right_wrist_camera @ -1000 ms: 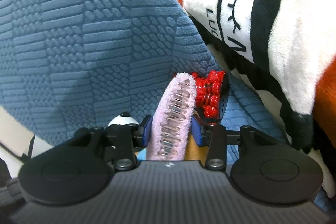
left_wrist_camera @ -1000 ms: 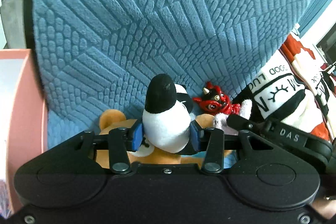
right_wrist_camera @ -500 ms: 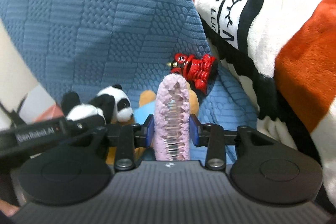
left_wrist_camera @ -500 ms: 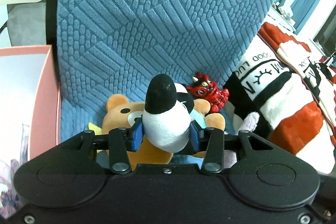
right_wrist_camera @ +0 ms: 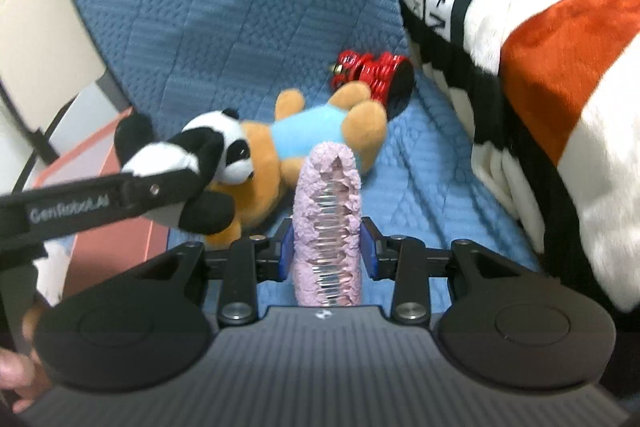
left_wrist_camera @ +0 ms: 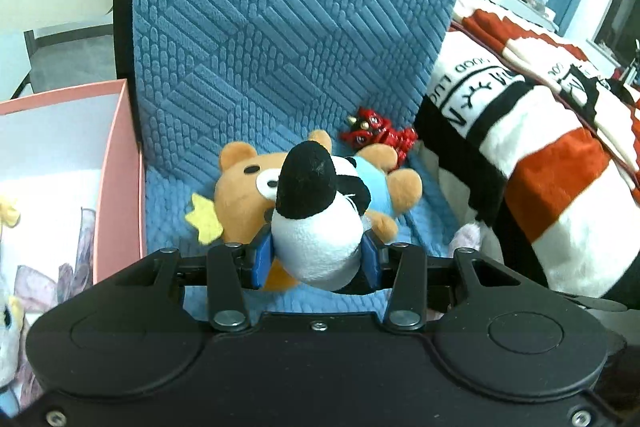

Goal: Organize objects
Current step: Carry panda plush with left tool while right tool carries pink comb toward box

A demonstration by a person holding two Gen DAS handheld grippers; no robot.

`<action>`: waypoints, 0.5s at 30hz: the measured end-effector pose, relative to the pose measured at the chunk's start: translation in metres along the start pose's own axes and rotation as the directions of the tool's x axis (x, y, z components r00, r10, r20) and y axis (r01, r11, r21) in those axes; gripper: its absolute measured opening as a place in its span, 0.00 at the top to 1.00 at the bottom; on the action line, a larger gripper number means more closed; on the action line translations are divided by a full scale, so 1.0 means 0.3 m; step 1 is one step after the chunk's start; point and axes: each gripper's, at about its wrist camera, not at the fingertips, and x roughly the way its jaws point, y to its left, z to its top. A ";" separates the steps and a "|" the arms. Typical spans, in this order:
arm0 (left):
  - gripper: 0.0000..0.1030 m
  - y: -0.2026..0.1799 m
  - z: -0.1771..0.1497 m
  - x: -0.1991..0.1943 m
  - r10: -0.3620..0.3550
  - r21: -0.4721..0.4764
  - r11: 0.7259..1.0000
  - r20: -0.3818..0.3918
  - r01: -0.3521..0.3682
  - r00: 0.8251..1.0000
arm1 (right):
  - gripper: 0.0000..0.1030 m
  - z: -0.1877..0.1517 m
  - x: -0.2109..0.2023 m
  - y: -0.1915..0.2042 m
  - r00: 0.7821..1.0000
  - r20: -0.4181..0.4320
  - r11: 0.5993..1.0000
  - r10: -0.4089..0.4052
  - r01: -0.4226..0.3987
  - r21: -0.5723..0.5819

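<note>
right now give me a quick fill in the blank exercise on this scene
1. The left gripper is shut on the ____ plush.
2. The right gripper grips a fuzzy ____ item.
3. The bear plush wears a ____ shirt.
4. The red toy lies beside the bear's ____.

Missing words: panda; pink; blue; feet

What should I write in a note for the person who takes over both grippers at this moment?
Left gripper: shut on the panda toy, held above the blue seat.
Right gripper: shut on the pink fluffy item; its jaws closed a little further just now.
On the seat: the bear toy lies on its side, the red toy behind it against the seat back.
The pink box stands to the left of the seat, with some things already inside.
Done: two items picked up.
Left: probably put both in the box, then fetch the bear and the red toy.
</note>
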 end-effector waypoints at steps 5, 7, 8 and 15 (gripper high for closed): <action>0.59 -0.014 -0.061 -0.048 0.016 0.040 0.999 -0.005 -0.016 1.000 | 0.64 -0.056 -0.007 0.010 0.999 -0.047 1.000 -0.010 0.009 -0.026; 0.60 -0.015 -0.086 -0.063 0.026 0.050 0.998 -0.012 -0.025 1.000 | 0.64 -0.079 -0.010 0.012 0.998 -0.068 0.999 -0.014 0.012 -0.036; 0.60 -0.014 -0.096 -0.068 0.026 0.056 0.998 -0.015 -0.025 1.000 | 0.64 -0.085 -0.012 0.015 0.997 -0.075 0.999 -0.015 0.012 -0.040; 0.60 -0.006 -0.158 -0.101 0.029 0.067 0.997 -0.049 -0.026 0.998 | 0.63 -0.128 -0.018 0.042 0.993 -0.115 0.998 -0.023 0.016 -0.066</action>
